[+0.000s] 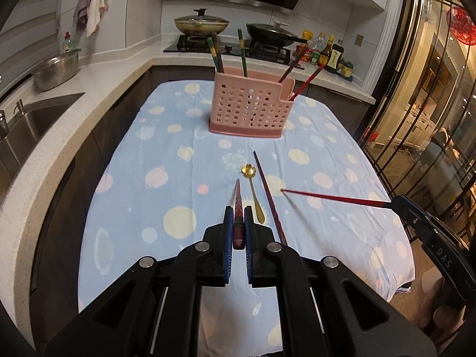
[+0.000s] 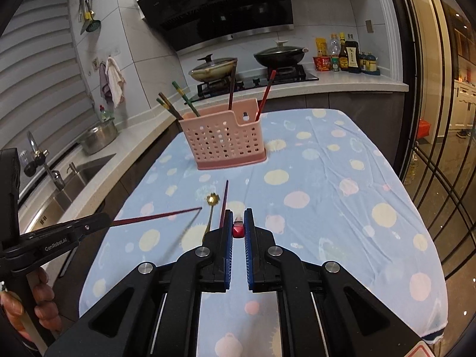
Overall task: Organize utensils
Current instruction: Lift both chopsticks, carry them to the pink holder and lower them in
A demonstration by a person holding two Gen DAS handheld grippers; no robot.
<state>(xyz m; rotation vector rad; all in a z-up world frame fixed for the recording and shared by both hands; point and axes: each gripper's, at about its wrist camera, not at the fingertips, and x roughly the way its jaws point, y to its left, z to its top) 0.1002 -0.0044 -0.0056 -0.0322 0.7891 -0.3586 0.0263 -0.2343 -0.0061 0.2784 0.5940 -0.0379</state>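
A: Pink plastic holder stands on the blue spotted cloth near the far edge of the table. What does the left wrist view show that the other does not?

B: It shows the left gripper closed on a dark red chopstick, seen along its length, with the tip pointing toward the holder. At the right edge of this view the right gripper holds a red chopstick that reaches out over the cloth.

A: And the right wrist view?

B: There the right gripper is closed on the red chopstick, but I see only its end, so its length is hidden. At the left, the left gripper with its chopstick comes in from the side, and a hand is on the handle, cut off by the frame.

A: What lies on the cloth?

B: A gold spoon with a flower-shaped bowl, and just right of it a dark chopstick, both near the middle of the table. In the right wrist view the gripper fingers cover their near ends.

A: What is in the holder?

B: Green chopsticks in the left part, red ones in the right part. How many exactly is hard to tell.

A: And around the table?

B: A sink and a metal bowl on the counter at the left, two covered pans on the stove behind, and bottles at the right.
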